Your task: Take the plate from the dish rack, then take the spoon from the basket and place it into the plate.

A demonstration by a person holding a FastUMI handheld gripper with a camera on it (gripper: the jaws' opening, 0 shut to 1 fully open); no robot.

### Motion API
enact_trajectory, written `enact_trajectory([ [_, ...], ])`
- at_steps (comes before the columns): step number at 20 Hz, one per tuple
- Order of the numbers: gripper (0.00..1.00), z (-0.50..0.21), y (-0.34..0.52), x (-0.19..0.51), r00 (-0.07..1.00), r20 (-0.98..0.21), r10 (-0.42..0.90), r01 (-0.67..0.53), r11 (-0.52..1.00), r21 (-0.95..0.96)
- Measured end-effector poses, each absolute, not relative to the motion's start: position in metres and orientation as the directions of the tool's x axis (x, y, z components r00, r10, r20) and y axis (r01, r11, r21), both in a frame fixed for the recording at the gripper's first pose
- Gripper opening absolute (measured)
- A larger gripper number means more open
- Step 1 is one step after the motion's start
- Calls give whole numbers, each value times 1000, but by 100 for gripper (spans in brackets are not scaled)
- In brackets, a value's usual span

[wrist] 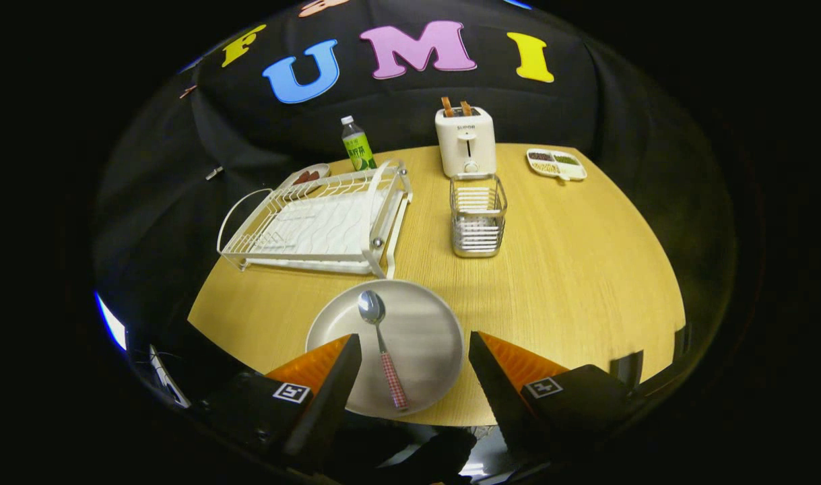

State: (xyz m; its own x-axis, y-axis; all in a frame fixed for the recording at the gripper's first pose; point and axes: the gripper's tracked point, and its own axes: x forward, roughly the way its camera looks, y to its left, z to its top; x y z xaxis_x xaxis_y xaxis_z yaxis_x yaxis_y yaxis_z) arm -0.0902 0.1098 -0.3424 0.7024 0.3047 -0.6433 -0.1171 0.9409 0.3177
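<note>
Gripper (415, 347) hangs over the near table edge w/ fingers spread wide, nothing held; the spoon (382, 349) lies in the plate (427, 337) right between & just ahead of the tips, touching neither. Spoon's long axis runs roughly along the fingers' own direction: bowl at the far end toward the dish rack (319, 222), checked handle back toward the gripper. Rack looks bare & the wire basket (478, 215) beyond the plate looks empty, so prob. both steps are done; any next move would be backing straight off w/o nudging the handle
</note>
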Motion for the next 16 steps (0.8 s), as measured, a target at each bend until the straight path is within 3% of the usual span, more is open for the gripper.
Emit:
enact_trajectory([
  [8,99,-183,32,-21,907,-383,174,-97,972,213],
  [16,98,-61,-53,-2,989,-134,61,-49,994,95],
])
